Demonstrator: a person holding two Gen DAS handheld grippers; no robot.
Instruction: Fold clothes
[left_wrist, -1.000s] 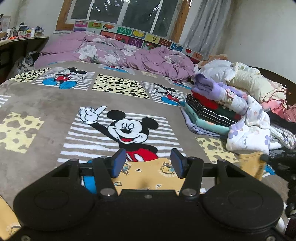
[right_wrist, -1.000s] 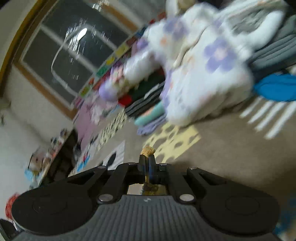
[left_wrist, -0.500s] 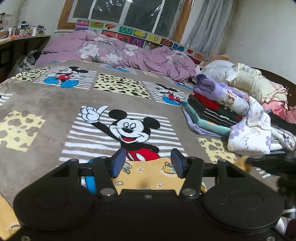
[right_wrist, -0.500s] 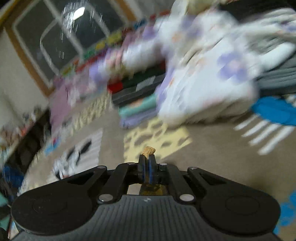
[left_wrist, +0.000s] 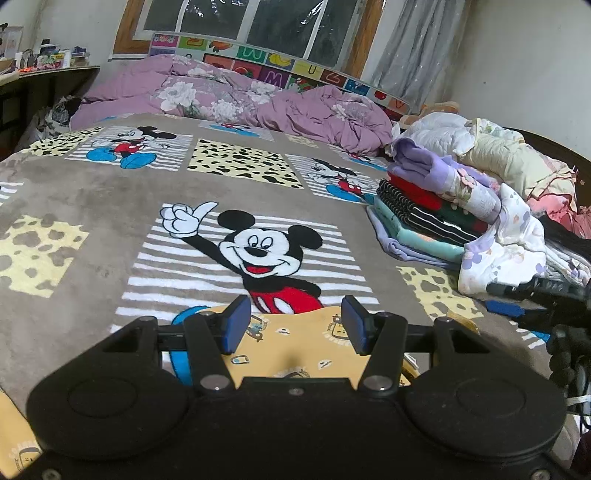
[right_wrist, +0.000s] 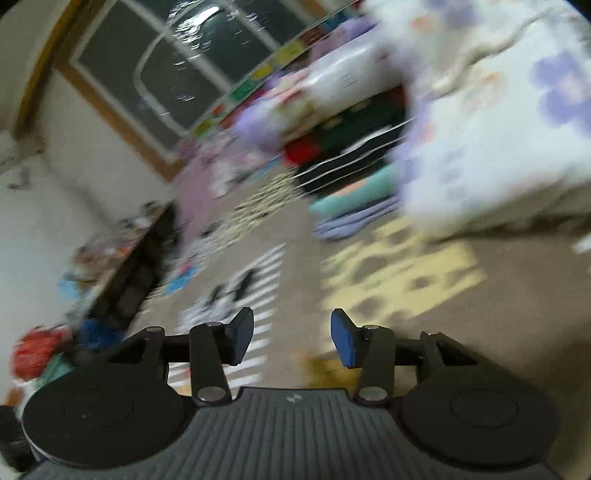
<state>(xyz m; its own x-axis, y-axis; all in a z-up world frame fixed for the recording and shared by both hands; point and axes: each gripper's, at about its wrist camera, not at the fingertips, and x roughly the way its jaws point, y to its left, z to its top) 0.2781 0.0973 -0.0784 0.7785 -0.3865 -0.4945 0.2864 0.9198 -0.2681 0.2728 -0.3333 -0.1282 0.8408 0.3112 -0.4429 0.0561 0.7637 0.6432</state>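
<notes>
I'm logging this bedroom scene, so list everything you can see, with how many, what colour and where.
blanket: one, grey-brown with cartoon mouse panels, covering the bed
yellow garment: one, yellow with small prints, lying on the blanket under the left tongs
quilt: one, purple floral, bunched at the far end of the bed
folded stack: one pile, purple, red, black-striped, teal, on the right of the bed
white flowered cloth: one, white with purple flowers, draped beside the stack
window: one, dark, wooden frame, behind the bed
shelf: one, dark, cluttered, far left
left tongs: open, nothing pinched
right tongs: opening, nothing between them
</notes>
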